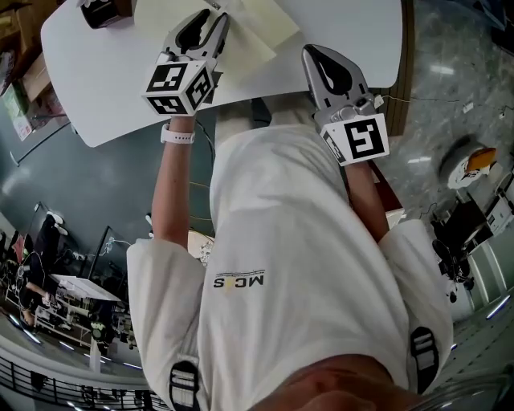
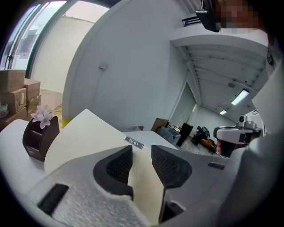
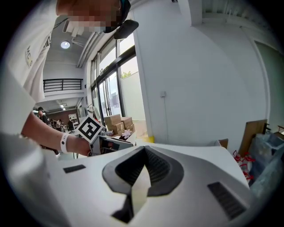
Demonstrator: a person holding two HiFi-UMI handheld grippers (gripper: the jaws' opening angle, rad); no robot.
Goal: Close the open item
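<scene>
The desk [image 1: 104,80] is white and fills the 12 o'clock part of the head view; on it lies the cream folder [image 1: 257,24], open, its leaves overlapping at the far edge of that view. The left tool [image 1: 207,22] reaches onto the desk at 11 o'clock and meets the folder's near left edge. In the left gripper view its jaws stand apart with a cream leaf [image 2: 88,133] passing up between them; the ribbed pads [image 2: 166,166] do not visibly press on it, so the tool is open around the leaf. That leaf slopes up off the desk to a corner at 11 o'clock of the jaws; a small printed label [image 2: 133,142] sits on the folder just past the jaw tips.

The right tool [image 1: 313,53] is at 1 o'clock in the head view, over the desk's near edge, just at 4 o'clock of the folder's corner and apart from it. In the right gripper view its jaws meet at the tips, closed, with nothing seen held; a pale strip shows in the slot behind the tips, and what it is cannot be told.

A dark brown holder [image 2: 40,137] with a pale flower [image 2: 43,114] stands on the desk at 9 o'clock of the folder; cardboard boxes [image 2: 13,95] are stacked beyond it. A white wristband [image 1: 177,135] circles the left wrist.
</scene>
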